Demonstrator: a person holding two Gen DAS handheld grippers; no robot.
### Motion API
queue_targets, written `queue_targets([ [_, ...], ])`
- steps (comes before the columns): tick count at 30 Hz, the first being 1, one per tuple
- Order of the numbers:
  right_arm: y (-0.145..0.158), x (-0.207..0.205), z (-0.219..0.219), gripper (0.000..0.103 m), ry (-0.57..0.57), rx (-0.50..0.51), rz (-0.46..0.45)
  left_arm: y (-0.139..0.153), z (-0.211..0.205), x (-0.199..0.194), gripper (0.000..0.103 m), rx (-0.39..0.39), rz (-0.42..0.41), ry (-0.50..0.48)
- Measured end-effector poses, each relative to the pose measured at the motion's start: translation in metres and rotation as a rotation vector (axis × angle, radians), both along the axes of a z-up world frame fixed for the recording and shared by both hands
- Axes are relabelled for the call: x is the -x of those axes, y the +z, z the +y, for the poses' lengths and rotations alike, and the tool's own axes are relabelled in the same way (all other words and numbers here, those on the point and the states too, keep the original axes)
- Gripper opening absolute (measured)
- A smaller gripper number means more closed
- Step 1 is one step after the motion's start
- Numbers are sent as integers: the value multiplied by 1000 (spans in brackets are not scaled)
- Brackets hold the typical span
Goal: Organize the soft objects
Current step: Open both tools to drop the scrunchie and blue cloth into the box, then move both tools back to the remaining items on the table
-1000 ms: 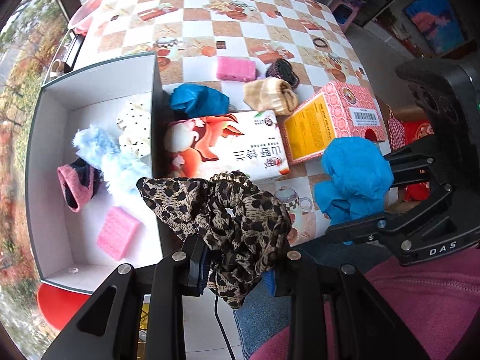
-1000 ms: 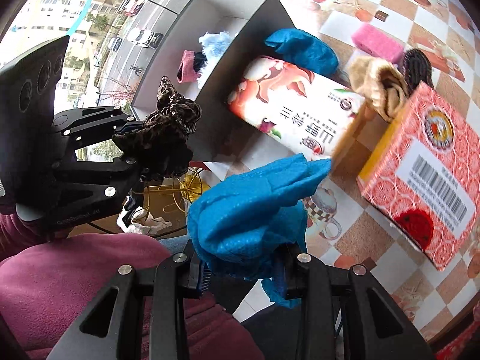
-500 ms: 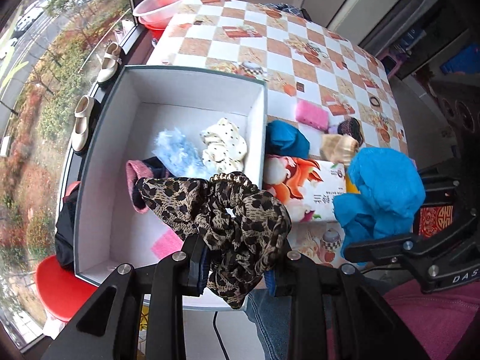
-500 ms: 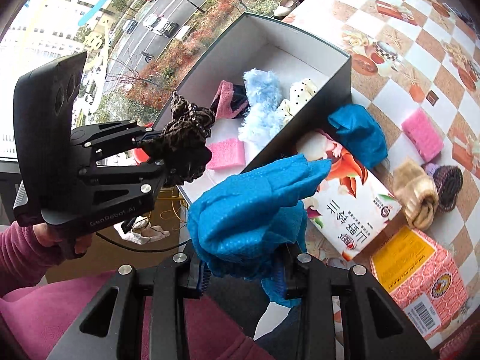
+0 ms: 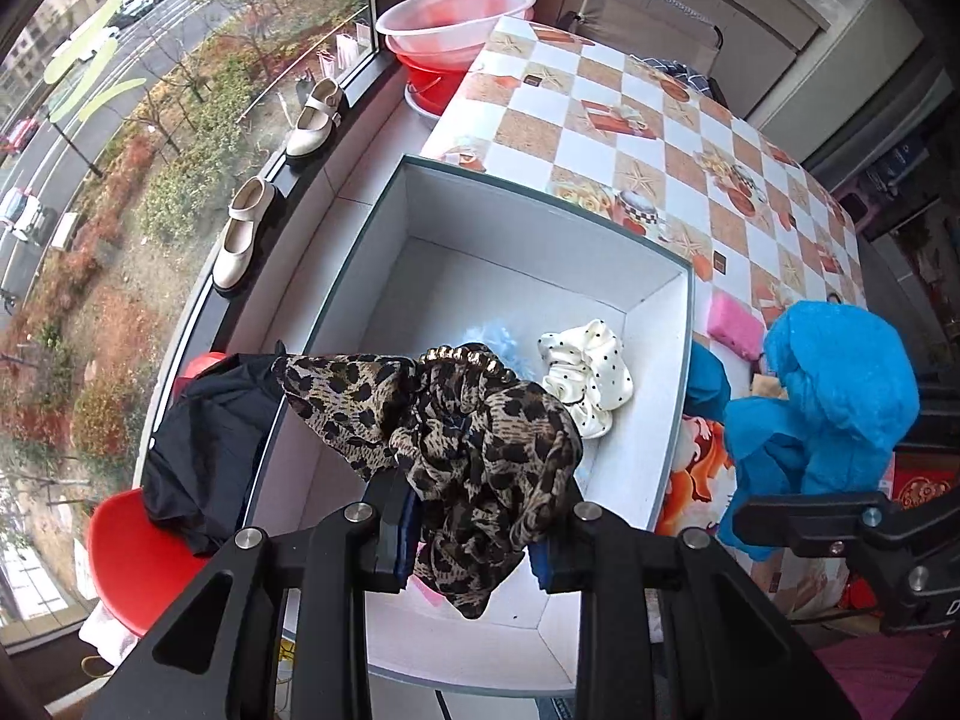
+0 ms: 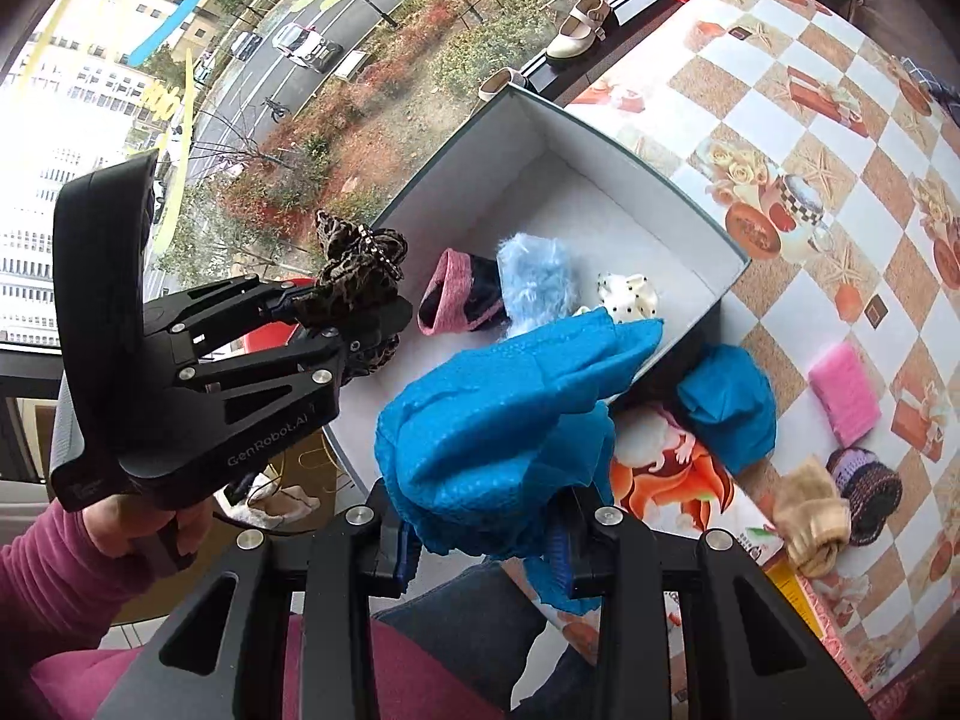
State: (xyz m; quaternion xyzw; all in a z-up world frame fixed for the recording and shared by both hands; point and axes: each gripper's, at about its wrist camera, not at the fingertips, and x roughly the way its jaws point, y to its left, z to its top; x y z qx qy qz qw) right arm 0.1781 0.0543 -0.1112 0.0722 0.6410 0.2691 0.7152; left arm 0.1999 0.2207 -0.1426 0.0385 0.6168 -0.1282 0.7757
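My left gripper is shut on a leopard-print scrunchie and hangs over the near part of the white open box. My right gripper is shut on a bright blue cloth, held above the box's near right corner. Inside the box lie a white dotted scrunchie, a fluffy light-blue piece and a pink-edged dark piece. On the table to the right lie another blue cloth, a pink sponge, a tan scrunchie and a dark knitted one.
A carton with a red cartoon print lies against the box's right wall. The checkered table runs on beyond the box. Left of the box are a window sill with pale shoes, a red stool with black cloth, and red basins.
Both grippers have swung left, from above the carton and table edge to above the box, each keeping its hold. The left wrist has rolled, so the box now lies ahead.
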Motion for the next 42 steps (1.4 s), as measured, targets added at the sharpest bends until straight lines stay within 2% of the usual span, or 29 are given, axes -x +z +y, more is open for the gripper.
queue_targets([
  [15,5,-51,19,35,21,36,0,-17,1,-40,31,27,14,69],
  [36,-14,-80,22,35,18,52,45,-31,-2,-55,31,25,51,51],
  [37,-15,-81,22,35,20,49,49,-31,-1,-55,34,27,50,52],
  [39,-17,-84,23,35,20,44,50,-32,-2,-55,45,29,51,47],
  [40,-18,-85,23,39,17,44,51,-32,-2,-55,50,17,45,48],
  [41,-19,-86,21,45,8,55,52,-32,-1,-55,56,3,43,47],
  [42,-20,-87,19,62,-7,66,55,-33,0,-55,60,7,52,42],
])
